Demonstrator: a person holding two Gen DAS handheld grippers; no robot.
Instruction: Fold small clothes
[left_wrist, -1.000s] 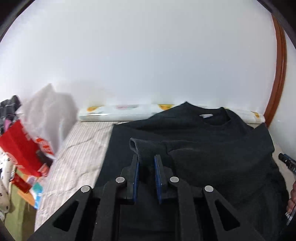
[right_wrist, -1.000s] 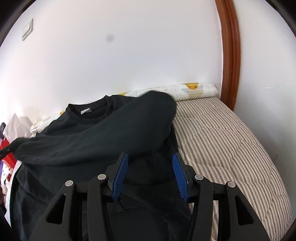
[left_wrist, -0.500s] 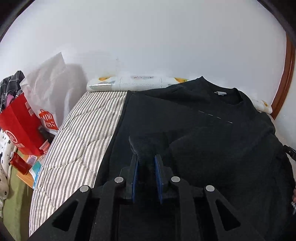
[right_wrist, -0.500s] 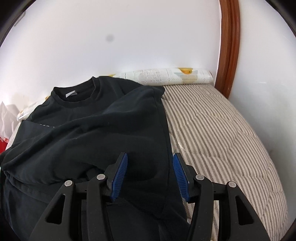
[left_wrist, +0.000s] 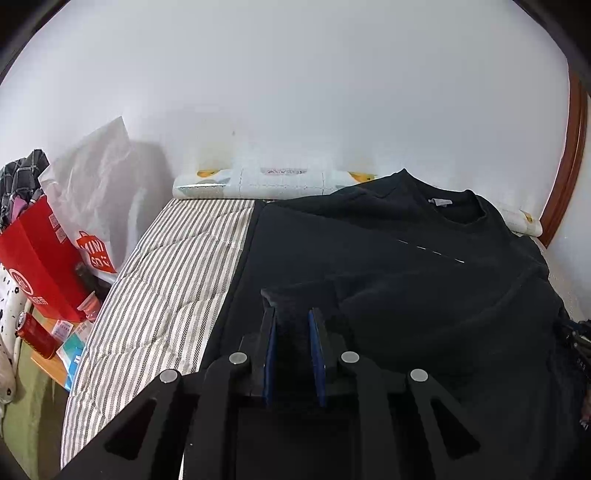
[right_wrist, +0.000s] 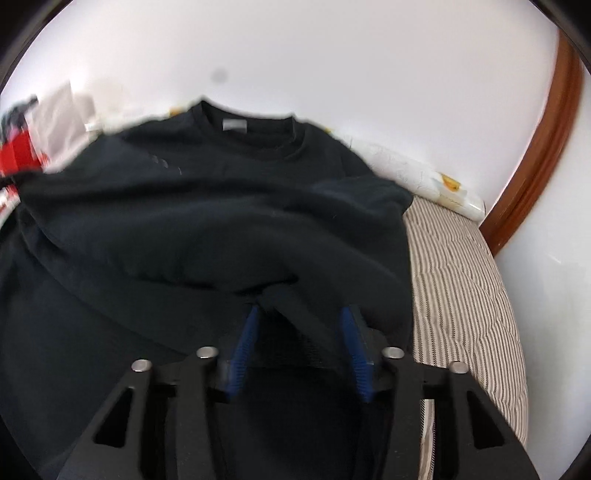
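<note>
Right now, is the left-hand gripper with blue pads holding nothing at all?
No, the left gripper has its blue pads closed on a bunched fold of the black sweatshirt lying on the striped mattress.

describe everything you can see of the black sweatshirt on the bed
The black long-sleeved sweatshirt of soft, matte knit fabric lies spread on the grey-and-white striped mattress, its ribbed round collar with a small grey label toward the white wall. A faint dashed white line crosses the chest. A sleeve lies folded across the body, leaving creases. The left claw is shut on a bunched cuff; the right claw is open, its blue pads either side of a fabric fold. The hem is hidden behind the claws.
</note>
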